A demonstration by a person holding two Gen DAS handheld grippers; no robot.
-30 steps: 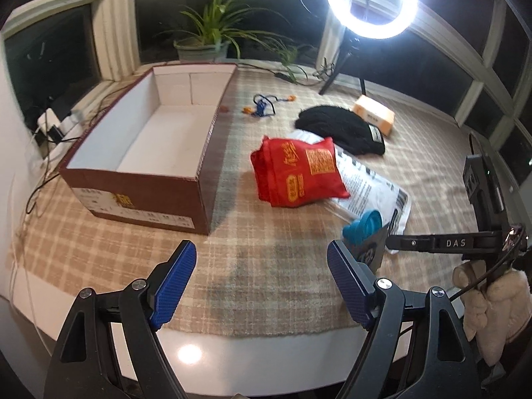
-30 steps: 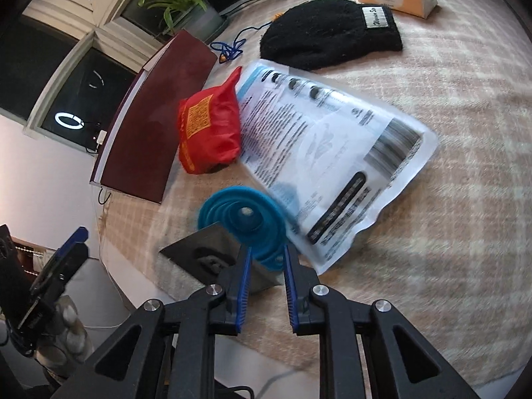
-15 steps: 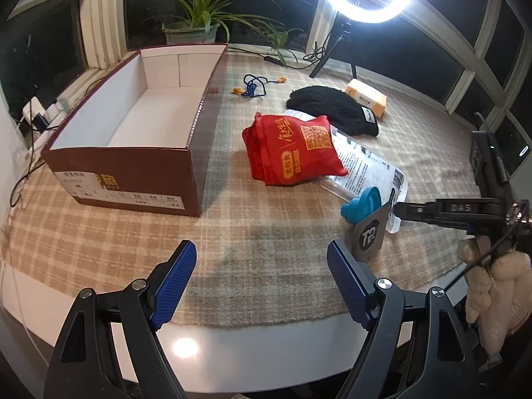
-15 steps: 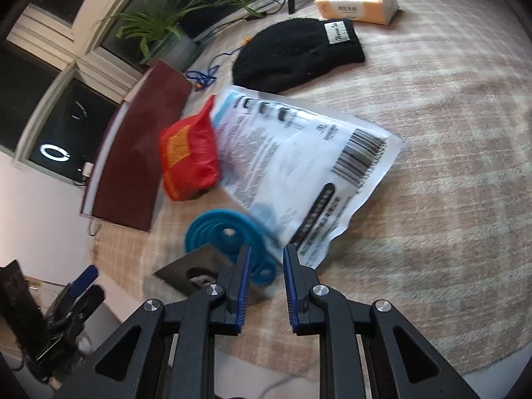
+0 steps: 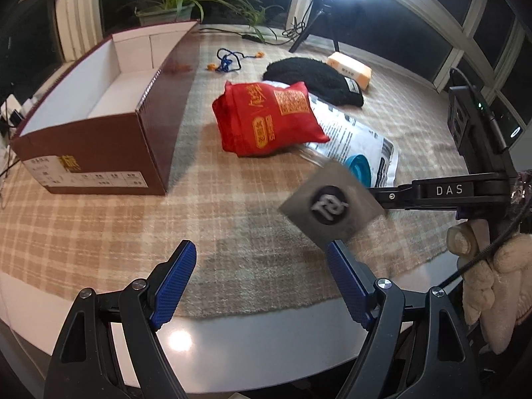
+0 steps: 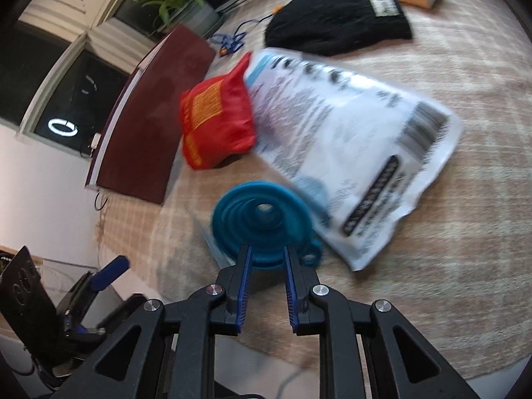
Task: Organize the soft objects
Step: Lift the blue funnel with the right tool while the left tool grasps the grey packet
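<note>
My right gripper (image 6: 266, 256) is shut on a blue collapsible funnel (image 6: 262, 222) with a grey card (image 5: 332, 209) attached, held above the mat. In the left wrist view the funnel (image 5: 359, 166) shows behind the card. My left gripper (image 5: 259, 272) is open and empty over the mat's front edge. A red soft bag (image 5: 266, 116) lies mid-mat, also in the right wrist view (image 6: 216, 119), partly on a white printed pouch (image 6: 349, 133). A black knit hat (image 5: 316, 76) lies behind. An open brown cardboard box (image 5: 99, 126) stands at the left.
An orange tissue pack (image 5: 349, 69) lies beyond the hat. A blue cord with orange ends (image 5: 229, 61) lies near the box's far corner. A ring light stand (image 5: 319, 20) and potted plant (image 5: 173, 3) stand at the back. The white table edge (image 5: 232, 332) runs in front.
My right gripper has lifted the funnel and card and swung them leftward, the card now facing the left camera. My left gripper moved forward over the mat and stays open.
</note>
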